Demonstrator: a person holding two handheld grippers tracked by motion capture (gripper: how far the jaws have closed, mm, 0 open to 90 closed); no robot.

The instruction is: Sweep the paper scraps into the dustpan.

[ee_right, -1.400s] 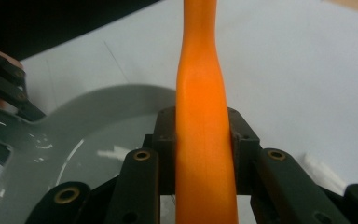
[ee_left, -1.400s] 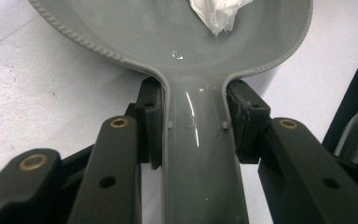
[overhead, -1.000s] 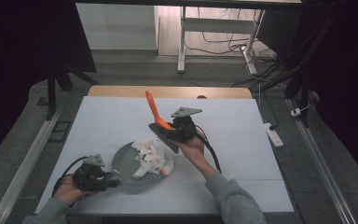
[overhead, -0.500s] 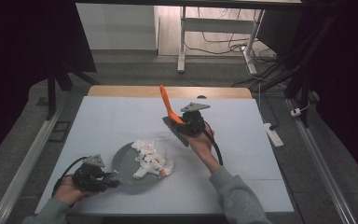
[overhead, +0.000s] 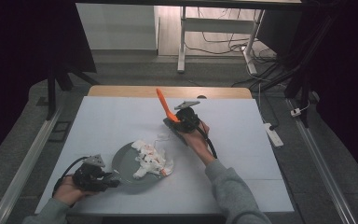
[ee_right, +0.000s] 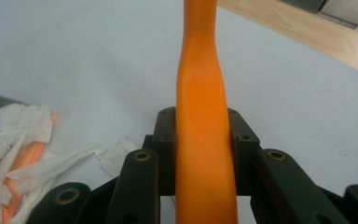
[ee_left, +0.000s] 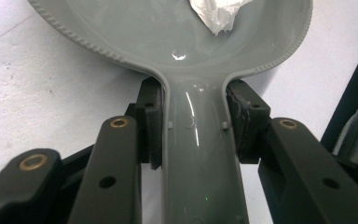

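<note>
A grey dustpan (overhead: 126, 164) lies flat at the table's front left, with crumpled white tissue (overhead: 151, 157) and an orange piece (overhead: 164, 171) in it. My left gripper (overhead: 103, 178) is shut on the dustpan's handle (ee_left: 193, 154); the black pads (ee_left: 151, 123) press both of its sides. My right gripper (overhead: 181, 122) hovers near the table's middle, right of the pan, shut on an orange handle (overhead: 164, 104) that slants up and away. In the right gripper view the orange handle (ee_right: 200, 140) runs straight up between the jaws, and the tissue (ee_right: 18, 135) lies at lower left.
A small tissue scrap (overhead: 161, 136) lies on the white table (overhead: 242, 154) between the pan and my right gripper. A wooden strip (overhead: 121, 91) edges the far side. A white power strip (overhead: 272, 133) lies beyond the right edge.
My right gripper has carried the orange handle to the right, away from the pan, and slightly down. The left gripper and the dustpan have stayed put.
</note>
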